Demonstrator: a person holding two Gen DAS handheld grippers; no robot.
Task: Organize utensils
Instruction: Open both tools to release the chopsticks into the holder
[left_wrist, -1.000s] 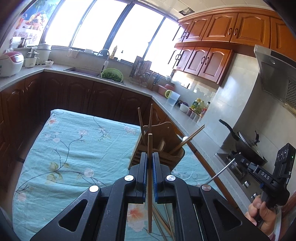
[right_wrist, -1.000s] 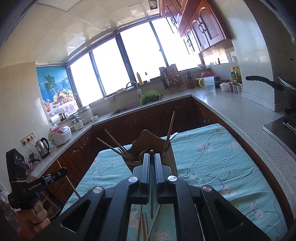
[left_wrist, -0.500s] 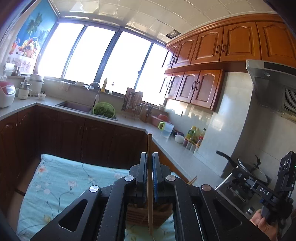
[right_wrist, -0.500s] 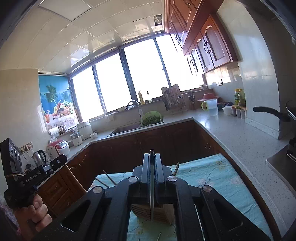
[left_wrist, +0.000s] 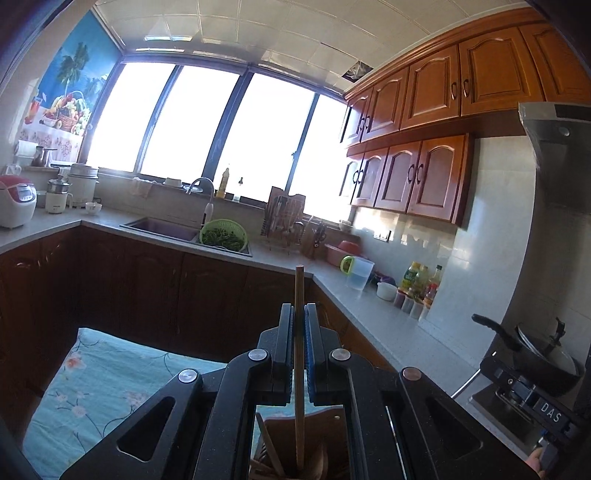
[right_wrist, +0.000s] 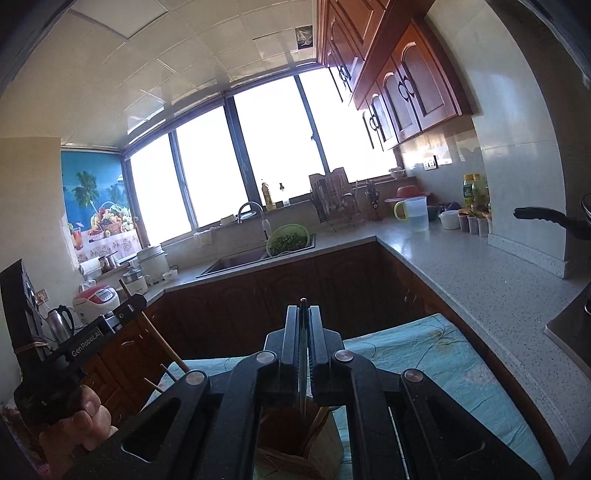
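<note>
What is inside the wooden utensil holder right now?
The wooden utensil holder shows a few wooden sticks leaning inside, and the lower end of the chopstick held by the left gripper. Its bottom and other compartments are covered by the grippers.

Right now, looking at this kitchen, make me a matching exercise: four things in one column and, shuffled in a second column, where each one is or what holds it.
Things:
1. wooden chopstick
2. thin metal utensil
3. green colander
4. wooden utensil holder

Places:
A. at the sink
B. on the floral tablecloth, below the grippers
C. clamped in the left gripper
D. clamped in the right gripper

Pairs: 1-C, 2-D, 3-A, 4-B
</note>
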